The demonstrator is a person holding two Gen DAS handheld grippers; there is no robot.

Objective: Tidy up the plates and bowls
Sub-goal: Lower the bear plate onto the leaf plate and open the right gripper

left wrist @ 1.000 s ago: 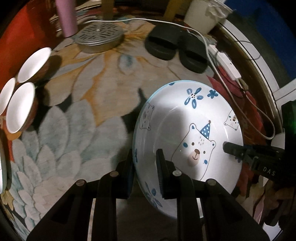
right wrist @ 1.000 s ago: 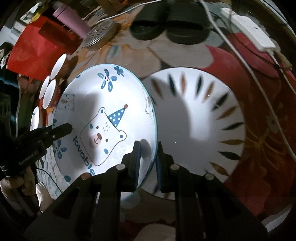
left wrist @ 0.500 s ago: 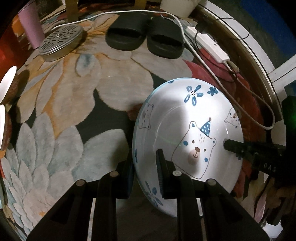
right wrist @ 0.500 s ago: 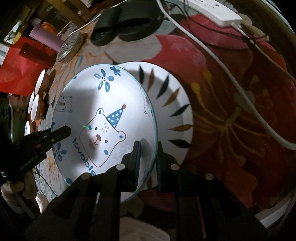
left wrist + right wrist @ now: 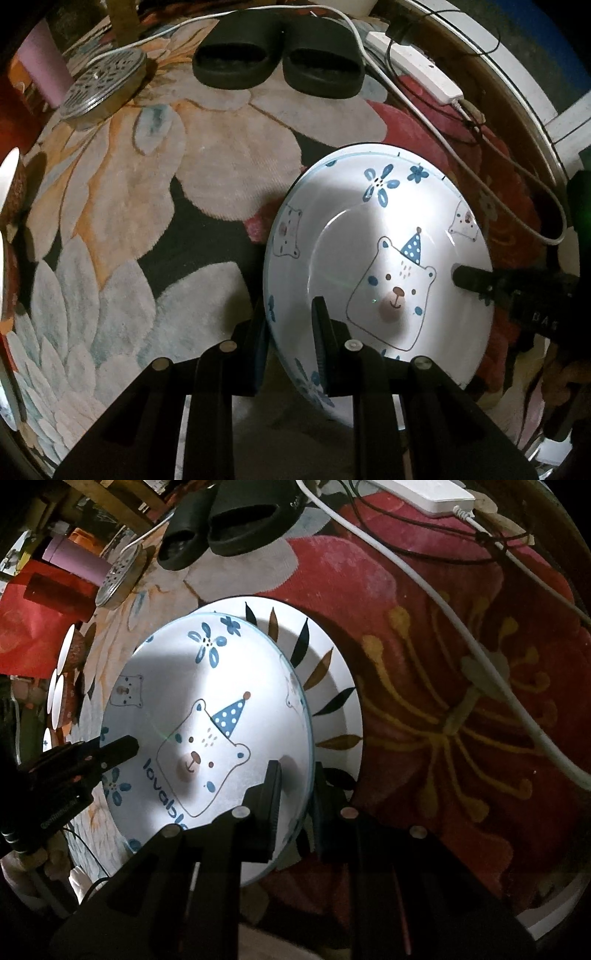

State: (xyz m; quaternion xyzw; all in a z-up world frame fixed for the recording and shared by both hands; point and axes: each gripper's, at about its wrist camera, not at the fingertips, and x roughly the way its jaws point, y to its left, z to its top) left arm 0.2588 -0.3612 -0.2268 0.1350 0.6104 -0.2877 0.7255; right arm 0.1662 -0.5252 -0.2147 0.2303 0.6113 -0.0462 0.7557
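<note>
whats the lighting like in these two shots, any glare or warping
Left wrist view: dim room, one bright patch on the bear plate, rug dark toward the edges, fisheye bends the white cable. Right wrist view: the same hot spot, black corners, the leaf-pattern plate partly shadowed.

floor: floral rug point(image 5: 122, 206) | black slippers point(image 5: 277, 55) | white power strip point(image 5: 417, 74) | dim light

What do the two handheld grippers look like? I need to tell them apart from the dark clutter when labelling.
Both are matte black. The left gripper and right gripper each have two flat, ribbed fingers on angular black linkage arms with round silver pins at the joints. Small pale lettering runs along each gripper's body where it shows in the other's view. No sleeves or cables on them are visible.
</note>
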